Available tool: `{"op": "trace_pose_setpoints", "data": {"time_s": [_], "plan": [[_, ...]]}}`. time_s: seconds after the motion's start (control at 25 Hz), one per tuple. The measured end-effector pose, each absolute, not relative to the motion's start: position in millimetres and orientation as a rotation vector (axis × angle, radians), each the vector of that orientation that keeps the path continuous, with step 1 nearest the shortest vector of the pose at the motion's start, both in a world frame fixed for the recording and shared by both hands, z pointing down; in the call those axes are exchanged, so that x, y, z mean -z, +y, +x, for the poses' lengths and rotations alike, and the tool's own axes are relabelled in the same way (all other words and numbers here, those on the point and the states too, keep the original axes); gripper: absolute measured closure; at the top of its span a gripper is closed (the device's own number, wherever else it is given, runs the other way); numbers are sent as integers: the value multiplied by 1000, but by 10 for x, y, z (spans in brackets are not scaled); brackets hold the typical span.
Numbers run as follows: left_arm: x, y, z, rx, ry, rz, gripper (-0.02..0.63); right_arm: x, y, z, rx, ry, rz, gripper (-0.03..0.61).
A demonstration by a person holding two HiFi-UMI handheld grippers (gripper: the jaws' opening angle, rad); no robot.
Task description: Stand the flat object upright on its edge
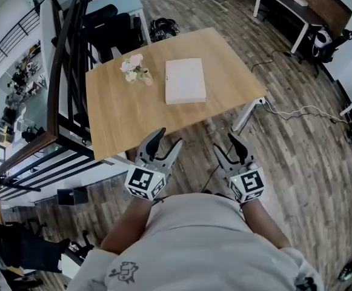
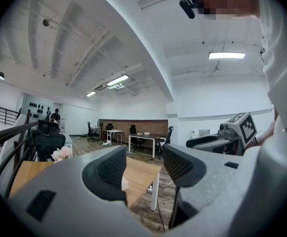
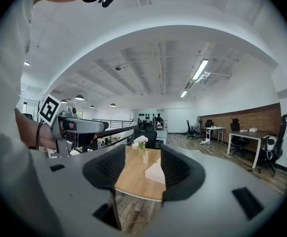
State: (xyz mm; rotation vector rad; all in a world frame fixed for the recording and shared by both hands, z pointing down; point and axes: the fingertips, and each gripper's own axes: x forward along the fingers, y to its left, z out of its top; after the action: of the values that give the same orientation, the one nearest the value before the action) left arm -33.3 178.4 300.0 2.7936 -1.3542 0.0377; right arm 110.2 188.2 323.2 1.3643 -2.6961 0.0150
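A flat white box [image 1: 185,80] lies on its broad face in the middle of the wooden table [image 1: 121,120]; the right gripper view shows the box [image 3: 155,172] beyond the jaws. My left gripper [image 1: 165,145] is held near the table's front edge, well short of the box, jaws open and empty. My right gripper [image 1: 226,147] hovers off the front right side of the table, also open with nothing between its fingers. In the left gripper view, the left gripper [image 2: 144,164] points level across the table top [image 2: 141,174]. The right gripper [image 3: 142,168] faces the table lengthwise.
A small vase of pale flowers [image 1: 134,68] stands left of the box, with the vase [image 3: 141,143] at the table's far end in the right gripper view. A black railing [image 1: 66,71] runs along the table's left. Cables [image 1: 297,111] trail on the wood floor to the right. Desks and chairs stand further off.
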Motion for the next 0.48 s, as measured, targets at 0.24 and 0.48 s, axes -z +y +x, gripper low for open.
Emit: {"op": "trace_pose_setpoints", "data": {"time_s": [0.24, 0.48], "plan": [[-3093, 1650, -6, -46, -1373, 2764, 379, -3377, 1767, 1495, -82, -2689, 1355, 337], [-3178, 1532, 203, -78, -1339, 2751, 373, -3513, 1681, 1680, -162, -2670, 1363, 337]]}}
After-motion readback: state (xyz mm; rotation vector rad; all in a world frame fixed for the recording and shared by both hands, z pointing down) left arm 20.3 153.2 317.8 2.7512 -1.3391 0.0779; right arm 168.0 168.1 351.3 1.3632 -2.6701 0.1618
